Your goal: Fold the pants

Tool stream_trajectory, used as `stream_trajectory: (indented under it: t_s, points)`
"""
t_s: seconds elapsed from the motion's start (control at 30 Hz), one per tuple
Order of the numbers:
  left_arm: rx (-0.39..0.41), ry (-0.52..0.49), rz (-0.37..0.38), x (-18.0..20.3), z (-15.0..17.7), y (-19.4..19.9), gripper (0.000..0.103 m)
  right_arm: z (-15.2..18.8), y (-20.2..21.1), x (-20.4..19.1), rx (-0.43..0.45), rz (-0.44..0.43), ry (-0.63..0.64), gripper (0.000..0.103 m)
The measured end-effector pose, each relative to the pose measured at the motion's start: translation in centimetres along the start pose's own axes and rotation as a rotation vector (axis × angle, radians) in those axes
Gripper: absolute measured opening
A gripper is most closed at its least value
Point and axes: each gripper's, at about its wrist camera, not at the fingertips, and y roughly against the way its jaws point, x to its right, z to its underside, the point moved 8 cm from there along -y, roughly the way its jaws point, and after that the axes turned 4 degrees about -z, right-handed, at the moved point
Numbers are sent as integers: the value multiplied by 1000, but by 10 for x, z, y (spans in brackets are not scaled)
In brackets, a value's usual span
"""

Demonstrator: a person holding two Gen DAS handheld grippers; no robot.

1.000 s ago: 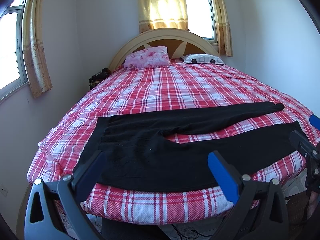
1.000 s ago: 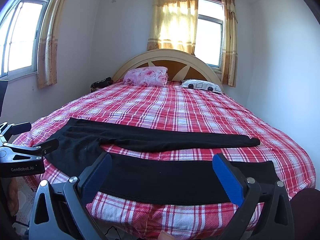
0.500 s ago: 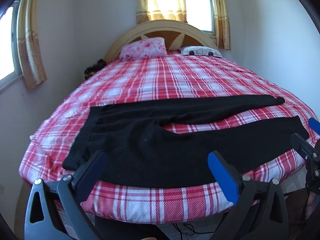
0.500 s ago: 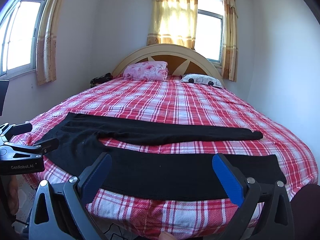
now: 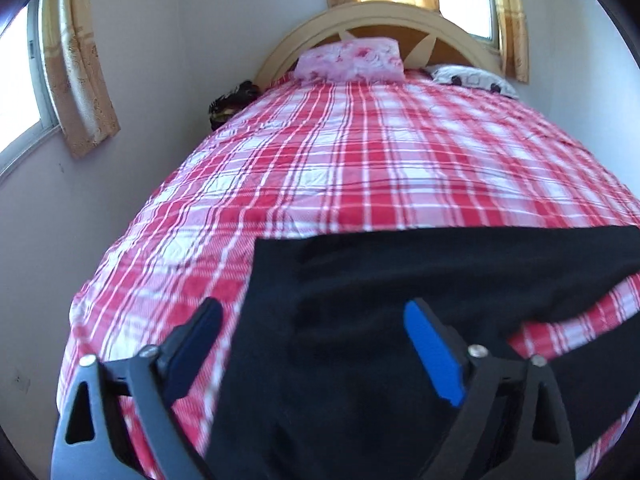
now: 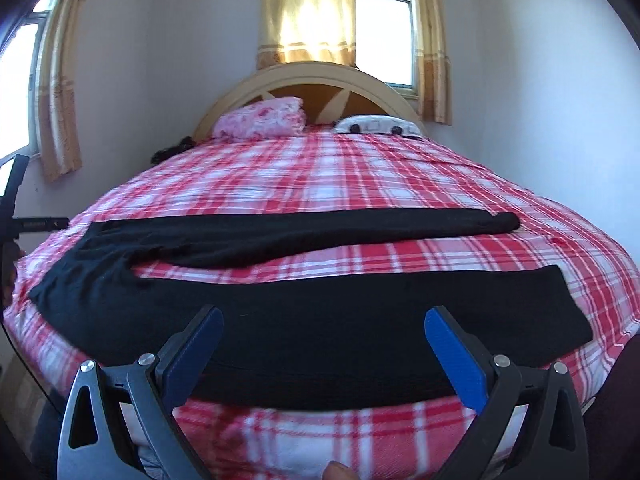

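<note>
Black pants (image 6: 280, 312) lie flat on the red-and-white plaid bed (image 6: 360, 176); left gripper (image 5: 312, 320) and right gripper (image 6: 320, 328) spread wide, holding nothing; yellow curtains (image 6: 308, 12) far behind.

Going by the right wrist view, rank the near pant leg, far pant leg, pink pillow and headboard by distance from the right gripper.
1. near pant leg, directly ahead of the right gripper, at the bed's edge.
2. far pant leg, across mid-bed.
3. pink pillow, far left.
4. headboard, just behind the pillow.
</note>
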Motion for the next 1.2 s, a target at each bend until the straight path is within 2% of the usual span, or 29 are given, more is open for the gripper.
stream_trajectory:
  t_s: [0.17,0.3,0.33,0.43,0.47,0.5,0.6,0.67,0.77,0.87,1.0,1.2]
  points:
    - [-115,-9,-33,-19,-20,-67,84,-8,-14,40,-32,43,-61,102]
    - [-234,43,14,-26,-14,-110,75,-14,-19,62,-39,79,-64,102]
    - [-251,45,17,-26,-11,-115,69,-16,-21,66,-42,82,-67,102]
    - [-294,44,39,-21,-4,-129,68,-17,-28,78,-58,80,-83,102]
    - [-312,54,51,-21,-1,-134,63,-17,-31,83,-67,76,-99,102]
    - [-322,68,76,-20,2,-137,62,-18,-33,88,-73,72,-113,102]
    - [-299,68,95,-21,3,-135,55,-24,-39,106,-82,62,-151,102]
    - [-297,84,139,-22,2,-135,39,-32,-43,126,-86,70,-183,99]
    - [-281,89,190,-22,5,-133,33,-46,-53,155,-122,73,-217,65]
    - [-270,93,221,-24,9,-130,32,-65,-63,192,-125,93,-261,64]
    - [-277,52,201,-16,6,-134,30,-91,-83,243,-127,141,-313,64]
    - [-293,26,175,-14,1,-140,30,-121,-148,302,-203,162,-373,64]
